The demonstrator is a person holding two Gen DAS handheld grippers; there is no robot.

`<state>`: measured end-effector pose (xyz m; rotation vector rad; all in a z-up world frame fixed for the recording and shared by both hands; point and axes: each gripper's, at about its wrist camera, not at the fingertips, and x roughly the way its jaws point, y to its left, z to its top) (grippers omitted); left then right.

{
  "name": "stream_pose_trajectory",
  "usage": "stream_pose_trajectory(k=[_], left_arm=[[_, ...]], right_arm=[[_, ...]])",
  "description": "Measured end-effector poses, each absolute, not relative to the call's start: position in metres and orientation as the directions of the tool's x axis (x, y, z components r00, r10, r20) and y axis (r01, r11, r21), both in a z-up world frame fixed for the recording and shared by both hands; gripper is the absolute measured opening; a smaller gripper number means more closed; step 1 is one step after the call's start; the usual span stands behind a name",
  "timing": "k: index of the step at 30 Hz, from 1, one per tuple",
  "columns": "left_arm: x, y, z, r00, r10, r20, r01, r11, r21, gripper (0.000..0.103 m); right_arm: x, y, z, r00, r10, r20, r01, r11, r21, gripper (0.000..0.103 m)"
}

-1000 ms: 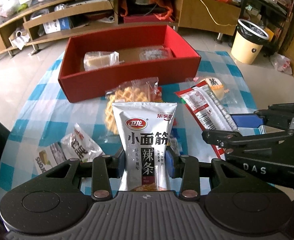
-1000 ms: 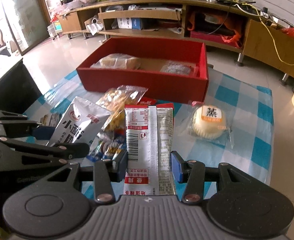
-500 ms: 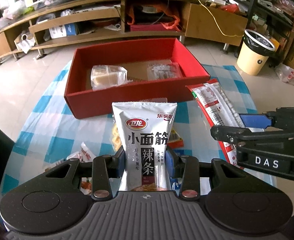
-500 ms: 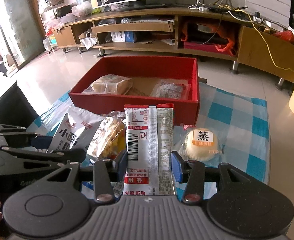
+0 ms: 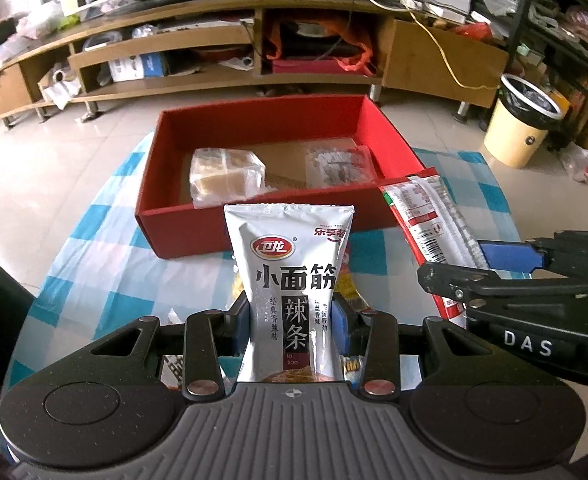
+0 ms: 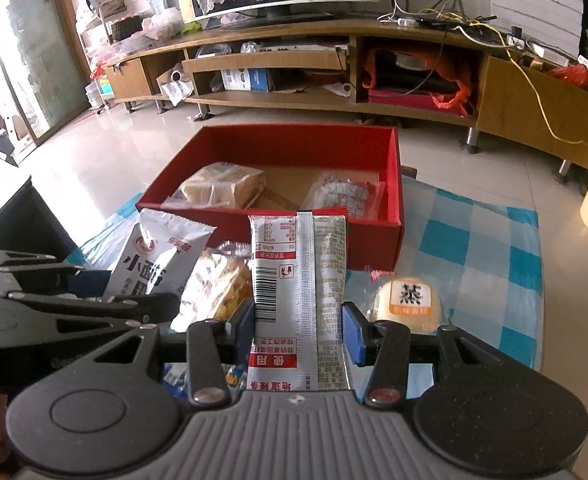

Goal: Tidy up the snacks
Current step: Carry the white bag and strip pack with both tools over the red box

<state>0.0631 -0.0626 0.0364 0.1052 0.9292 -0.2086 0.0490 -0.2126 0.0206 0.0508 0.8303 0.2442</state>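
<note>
The left claw (image 5: 291,322) is clamped on the lower part of a silver pouch (image 5: 289,272), which stands upright between its pads so the free top leads the way. The right claw (image 6: 298,328) grips a red-edged packet (image 6: 298,292) the same way, near its bottom end, printed back facing the camera. Both are held off the worktop (image 5: 93,280), side by side; each claw shows at the edge of the other's view.

Straight ahead of both claws sits the red box (image 5: 181,228), open-topped, its near wall just beyond the packet tops. Inside lie a wrapped cake (image 5: 225,172) ahead-left and a clear-wrapped snack (image 5: 338,160) ahead-right, leaving bare cardboard between them, likely room for the two held items.

Below and between the claws a waffle bag (image 6: 217,284) rests on the checked cloth; a bun (image 6: 408,300) lies just right of the right claw. Both appear yet to be boxed, so the sorting looks about half done.
</note>
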Motion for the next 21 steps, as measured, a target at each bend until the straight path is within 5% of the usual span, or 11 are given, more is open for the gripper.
stream_pose_trajectory(k=[21], left_arm=[[0.127, -0.070, 0.056, 0.634, -0.122, -0.763, 0.166, 0.986, -0.020, 0.048]], right_arm=[[0.108, -0.223, 0.036, 0.697, 0.207, -0.686, -0.126, 0.978, 0.167, 0.046]])
